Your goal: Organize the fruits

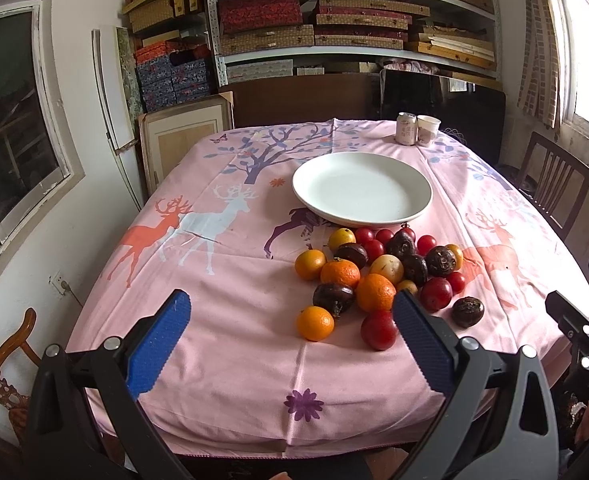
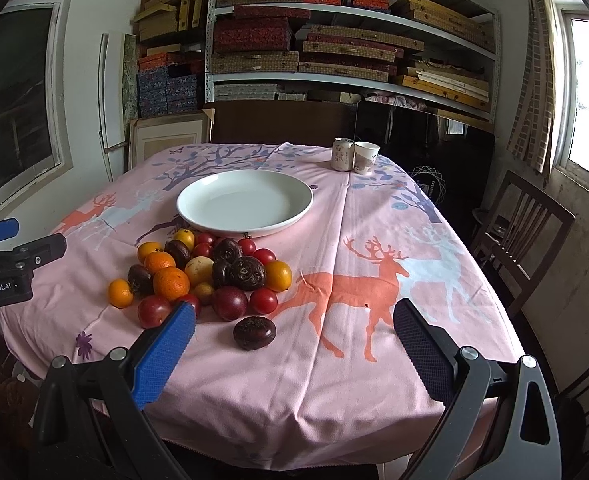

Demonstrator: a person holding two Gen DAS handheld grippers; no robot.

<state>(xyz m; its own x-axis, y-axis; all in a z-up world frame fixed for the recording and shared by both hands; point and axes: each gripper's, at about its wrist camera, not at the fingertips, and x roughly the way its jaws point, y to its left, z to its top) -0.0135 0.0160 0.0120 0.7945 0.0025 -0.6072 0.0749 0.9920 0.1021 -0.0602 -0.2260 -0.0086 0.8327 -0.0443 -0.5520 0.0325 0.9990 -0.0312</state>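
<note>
Both claws are hovering over the near table edge, left gripper (image 1: 290, 344) and right gripper (image 2: 294, 344) each spread wide, gripping nothing. The fruit pile (image 1: 382, 276) is sitting on the pink tablecloth (image 1: 222, 280), just in front of the empty white plate (image 1: 362, 188).

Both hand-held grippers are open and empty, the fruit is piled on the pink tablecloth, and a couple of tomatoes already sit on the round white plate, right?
Not quite. The round white plate holds nothing; both wrist views show it bare. The small red tomatoes are in the pile of fruit on the pink tablecloth. Both hand-held grippers, left and right, are open and empty.
</note>
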